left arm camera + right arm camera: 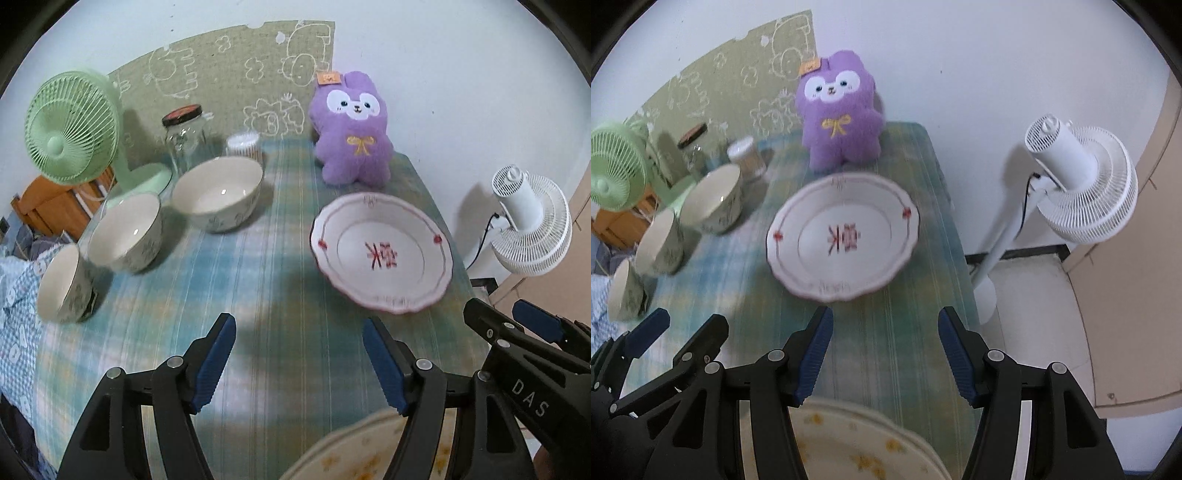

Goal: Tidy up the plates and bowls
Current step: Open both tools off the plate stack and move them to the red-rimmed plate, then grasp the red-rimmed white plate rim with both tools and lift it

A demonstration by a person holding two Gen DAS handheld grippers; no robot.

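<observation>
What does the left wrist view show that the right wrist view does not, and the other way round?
Only the left wrist view shows a checked blue cloth at the table's left edge. Only the right wrist view shows the white fan's pole and base on the floor. Both show the red-character plate, three bowls, purple plush toy, green fan, glass jar, yellow-flowered plate and both empty, open grippers.

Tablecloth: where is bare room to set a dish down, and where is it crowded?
Free: the middle strip between the three bowls and the red-marked plate, forward to both grippers. Crowded: back left, around the green fan, jar and largest bowl.
</observation>
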